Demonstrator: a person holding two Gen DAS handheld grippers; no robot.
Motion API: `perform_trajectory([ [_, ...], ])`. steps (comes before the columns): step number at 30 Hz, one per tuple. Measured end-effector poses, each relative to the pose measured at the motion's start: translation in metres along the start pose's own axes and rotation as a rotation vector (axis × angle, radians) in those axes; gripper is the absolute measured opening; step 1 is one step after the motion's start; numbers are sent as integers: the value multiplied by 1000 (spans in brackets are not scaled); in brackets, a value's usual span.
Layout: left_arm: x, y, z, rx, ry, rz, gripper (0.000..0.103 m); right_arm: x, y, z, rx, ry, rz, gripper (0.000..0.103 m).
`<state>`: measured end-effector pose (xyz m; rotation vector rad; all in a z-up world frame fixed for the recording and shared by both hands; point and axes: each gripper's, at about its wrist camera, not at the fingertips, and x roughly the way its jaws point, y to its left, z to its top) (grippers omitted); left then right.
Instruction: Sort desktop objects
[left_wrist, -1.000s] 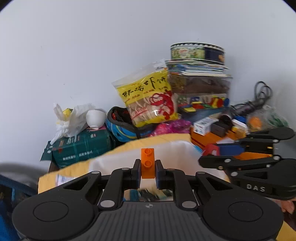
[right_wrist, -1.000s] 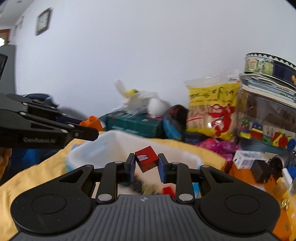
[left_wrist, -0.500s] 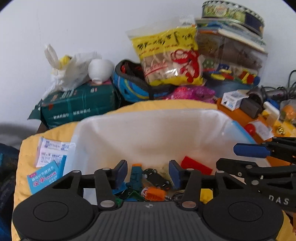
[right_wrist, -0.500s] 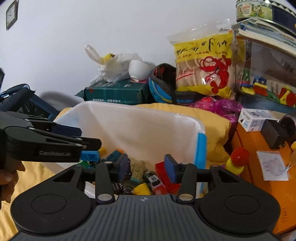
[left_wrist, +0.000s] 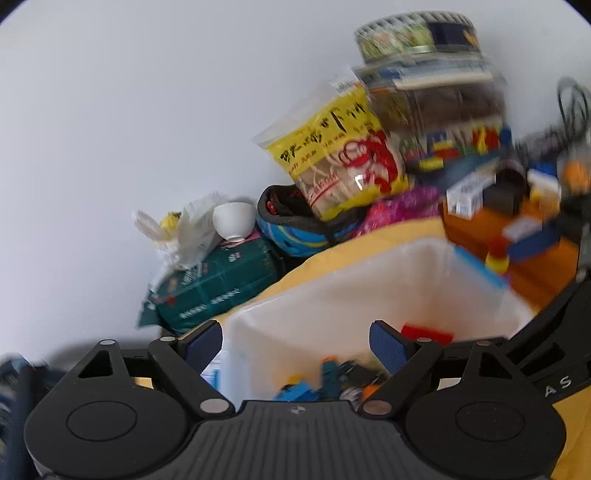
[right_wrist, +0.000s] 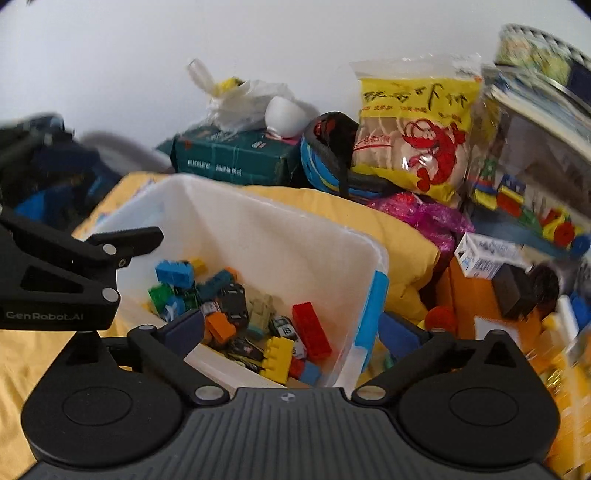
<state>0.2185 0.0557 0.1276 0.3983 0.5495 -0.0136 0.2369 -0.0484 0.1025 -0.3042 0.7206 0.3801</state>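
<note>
Toy bricks (right_wrist: 312, 330) and toy cars (right_wrist: 232, 304) lay in the storage bin (right_wrist: 280, 236) on the cloth (right_wrist: 399, 236). Behind the bin stood a helmet (right_wrist: 325, 162), with a snack bag (right_wrist: 413, 129) leaning on it. A boxed package (right_wrist: 236, 157) lay left of the helmet, an upturned bowl (right_wrist: 284, 118) on it.

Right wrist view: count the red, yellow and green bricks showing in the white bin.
Red bricks: 2
Yellow bricks: 2
Green bricks: 1
Total: 5 showing; more may lie buried under the pile.

Ahead of my tool I count one white bin (right_wrist: 258, 229), one long red brick (right_wrist: 311, 330), one yellow brick (right_wrist: 277, 357), one snack bag (right_wrist: 413, 125).
</note>
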Motion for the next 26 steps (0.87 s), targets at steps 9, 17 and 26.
perform_trajectory([
  [9, 0, 14, 6, -98, 66, -25, 89, 7, 5, 4, -27, 82, -91, 103],
  [17, 4, 21, 8, -184, 117, -44, 89, 15, -6, 2, 48, 148, -116, 103],
  [26, 0, 19, 9, -163, 116, -34, 89, 11, -9, 0, 88, 148, -75, 103],
])
